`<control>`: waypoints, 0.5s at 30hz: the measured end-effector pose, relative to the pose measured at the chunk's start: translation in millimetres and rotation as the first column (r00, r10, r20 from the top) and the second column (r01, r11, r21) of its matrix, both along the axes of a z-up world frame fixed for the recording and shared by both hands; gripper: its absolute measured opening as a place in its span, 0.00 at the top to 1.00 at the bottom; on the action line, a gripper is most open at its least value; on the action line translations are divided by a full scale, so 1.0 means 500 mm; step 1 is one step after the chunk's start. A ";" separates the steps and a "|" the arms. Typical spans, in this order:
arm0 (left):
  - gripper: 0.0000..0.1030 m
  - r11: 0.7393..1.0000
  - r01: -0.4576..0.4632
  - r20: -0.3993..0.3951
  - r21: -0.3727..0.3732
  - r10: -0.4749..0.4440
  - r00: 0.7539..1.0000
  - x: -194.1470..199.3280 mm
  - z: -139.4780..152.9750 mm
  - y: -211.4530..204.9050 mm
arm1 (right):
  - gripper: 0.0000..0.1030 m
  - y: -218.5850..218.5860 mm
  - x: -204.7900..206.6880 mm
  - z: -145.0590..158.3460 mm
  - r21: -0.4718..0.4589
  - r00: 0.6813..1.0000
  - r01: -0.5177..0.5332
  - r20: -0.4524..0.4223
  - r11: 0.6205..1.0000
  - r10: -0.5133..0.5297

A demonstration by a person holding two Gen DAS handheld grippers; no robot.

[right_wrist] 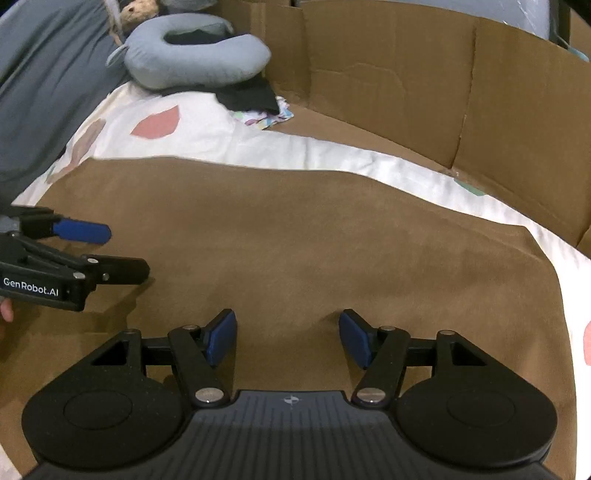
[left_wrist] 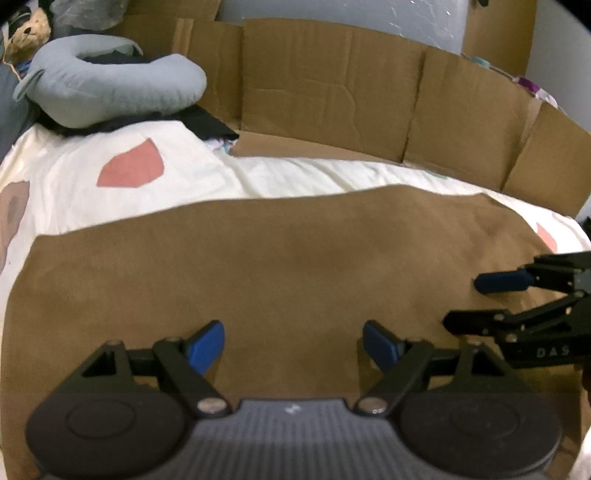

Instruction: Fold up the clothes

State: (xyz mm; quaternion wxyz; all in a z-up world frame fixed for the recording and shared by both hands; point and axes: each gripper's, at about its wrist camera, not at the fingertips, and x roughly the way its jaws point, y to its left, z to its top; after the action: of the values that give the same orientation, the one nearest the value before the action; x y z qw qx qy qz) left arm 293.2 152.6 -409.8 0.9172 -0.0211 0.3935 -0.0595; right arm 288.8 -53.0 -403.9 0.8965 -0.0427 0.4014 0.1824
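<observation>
A brown garment lies flat on a cream bedsheet with pink patches, and fills the middle of both views. My left gripper hovers over its near part with blue pads wide apart and nothing between them. It shows from the side in the right wrist view. My right gripper is open over the same cloth, also holding nothing. In the left wrist view it enters from the right edge, its fingers spread over the garment's right part.
A grey neck pillow lies on dark clothes at the back left, a soft toy behind it. Cardboard walls ring the bed's far side. A grey-blue cover lies at the left.
</observation>
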 end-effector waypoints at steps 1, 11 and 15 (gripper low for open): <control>0.30 1.000 -0.008 -0.003 -0.008 0.008 1.000 0.008 -0.003 0.007 | 0.34 -0.003 0.007 0.000 0.008 1.000 0.006 0.002 1.000 -0.006; 0.43 1.000 -0.028 0.031 0.005 0.028 0.999 0.077 -0.007 0.030 | 0.37 0.006 0.107 0.005 0.007 0.999 0.032 0.028 0.999 -0.033; 0.43 0.999 -0.039 0.046 0.010 0.039 0.998 0.094 -0.009 0.034 | 0.45 0.017 0.143 0.004 -0.015 0.999 0.015 0.045 1.000 -0.015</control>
State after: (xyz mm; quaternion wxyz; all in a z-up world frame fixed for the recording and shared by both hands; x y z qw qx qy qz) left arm 340.3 169.6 -414.3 0.9271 -0.0223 0.3721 -0.0400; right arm 360.3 -44.3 -402.1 0.9063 -0.0507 0.3828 0.1716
